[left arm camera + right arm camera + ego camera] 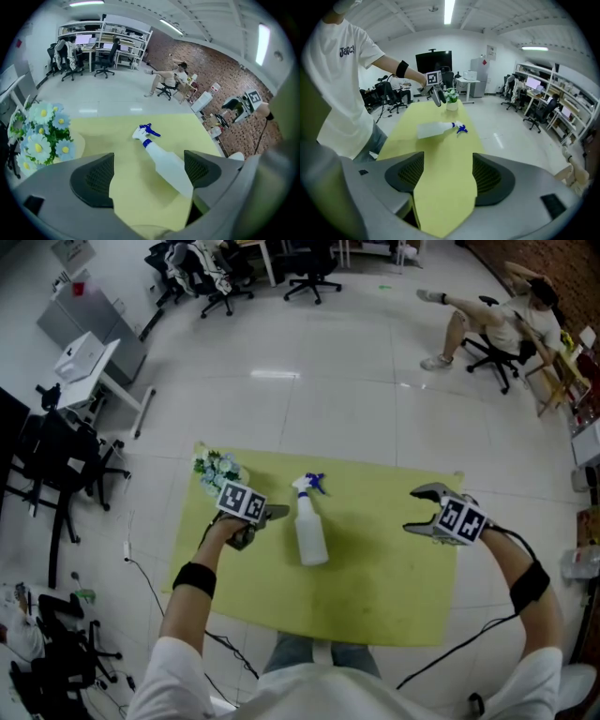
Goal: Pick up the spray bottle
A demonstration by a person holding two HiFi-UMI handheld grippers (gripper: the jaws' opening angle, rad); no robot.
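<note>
Yellow-green table (pixel 394 601) in front of me, taking most of the head view. White spray bottle (pixel 310 532) lies on its side near the table's middle, blue trigger end pointing away from me. My left claw (pixel 274 514) sits just left of the bottle, jaws wide, pads pressing nothing; in its own view the bottle (pixel 166 161) runs in toward the right-hand jaw, the base hidden behind it. My right claw (pixel 420 510) is well off to the bottle's right, jaws wide, only table between them. Small pot of pale blue flowers (pixel 217 468) at the table's far left corner
</note>
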